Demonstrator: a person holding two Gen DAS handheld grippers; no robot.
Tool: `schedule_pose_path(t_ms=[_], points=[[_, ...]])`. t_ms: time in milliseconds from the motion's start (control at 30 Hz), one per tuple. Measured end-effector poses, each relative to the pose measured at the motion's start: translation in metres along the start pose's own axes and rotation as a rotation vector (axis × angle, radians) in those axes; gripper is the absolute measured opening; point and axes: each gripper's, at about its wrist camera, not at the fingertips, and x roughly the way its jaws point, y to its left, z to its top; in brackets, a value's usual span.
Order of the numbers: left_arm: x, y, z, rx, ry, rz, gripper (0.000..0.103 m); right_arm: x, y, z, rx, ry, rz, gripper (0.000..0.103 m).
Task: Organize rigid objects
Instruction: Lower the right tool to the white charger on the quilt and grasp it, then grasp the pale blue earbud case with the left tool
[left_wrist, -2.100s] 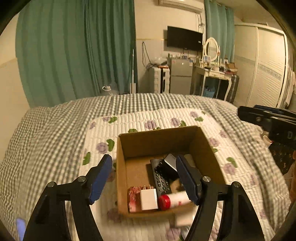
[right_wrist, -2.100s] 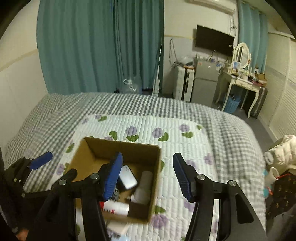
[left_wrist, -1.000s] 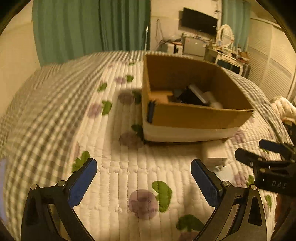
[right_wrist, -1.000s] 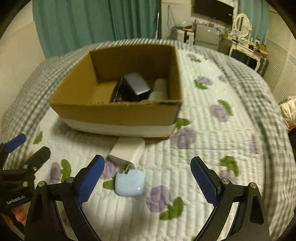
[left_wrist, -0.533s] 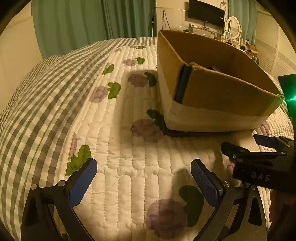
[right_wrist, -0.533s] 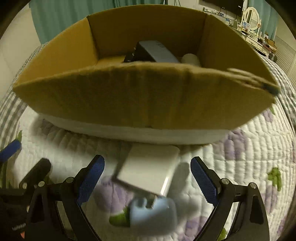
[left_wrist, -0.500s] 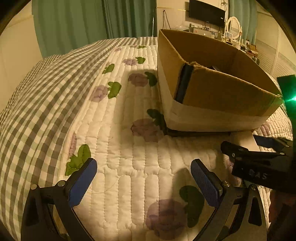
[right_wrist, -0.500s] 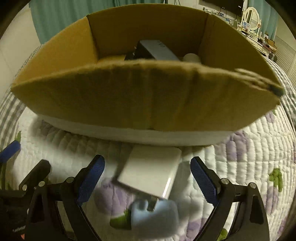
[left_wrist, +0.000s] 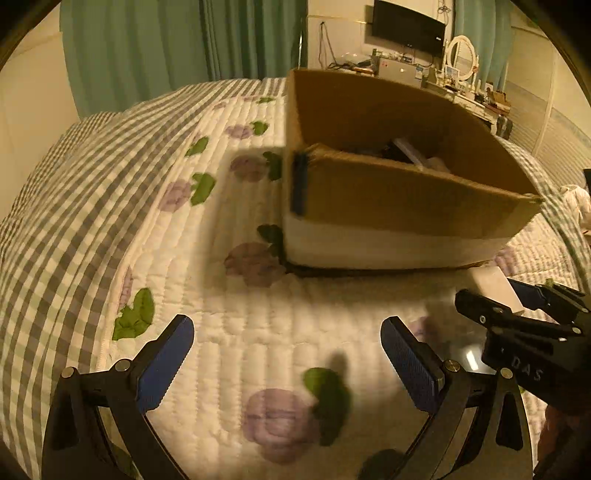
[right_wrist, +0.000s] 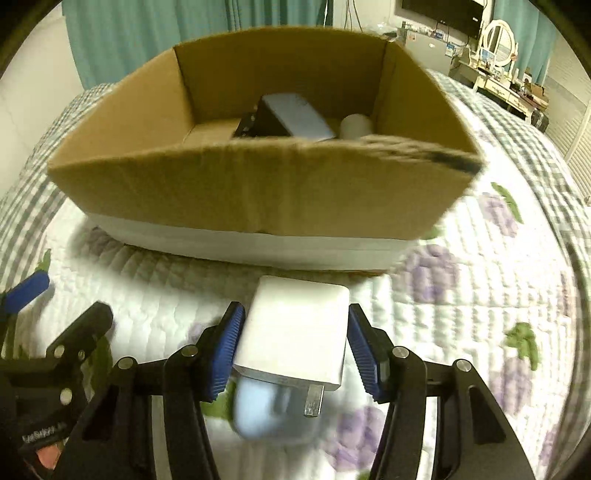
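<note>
right gripper (right_wrist: 293, 349) clamped side-on across white charger (right_wrist: 295, 332), prongs toward the camera, so it likely lifts flat. cardboard box (right_wrist: 258, 192) just ahead. pale blue case (right_wrist: 269, 417) beneath. left gripper (left_wrist: 286, 362) spread wide, empty over quilt (left_wrist: 221, 332).

1. White charger (right_wrist: 295, 332): square plug block, metal prongs pointing toward the camera, just before the cardboard box (right_wrist: 258, 192).
2. Pale blue case (right_wrist: 269, 417): rounded, blurred, partly under the charger's prong end, farther from the box.
</note>
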Motion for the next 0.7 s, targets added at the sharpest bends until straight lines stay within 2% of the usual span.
schedule_pose_path(t_ms=[267, 400, 533, 667, 700], points=[[-0.012, -0.057, -0.006, 0.048, -0.009, -0.07, 0.103, -0.052, -0.051, -0.013, 0.062, -0.071, -0.051, 0.055], [-0.008, -0.088, -0.019, 0.083, 0.018, -0.115, 0.103, -0.064, -0.077, -0.027, 0.093, -0.06, -0.086, 0.055], [-0.001, -0.106, -0.03, 0.086, 0.049, -0.148, 0.103, -0.06, -0.084, -0.035, 0.115, -0.039, -0.096, 0.054], [0.007, -0.125, -0.043, 0.139, 0.082, -0.15, 0.084, -0.058, -0.086, -0.044, 0.123, -0.022, -0.096, 0.054], [0.011, -0.13, -0.045, 0.165, 0.092, -0.13, 0.083, -0.054, -0.088, -0.043, 0.125, -0.02, -0.092, 0.054]])
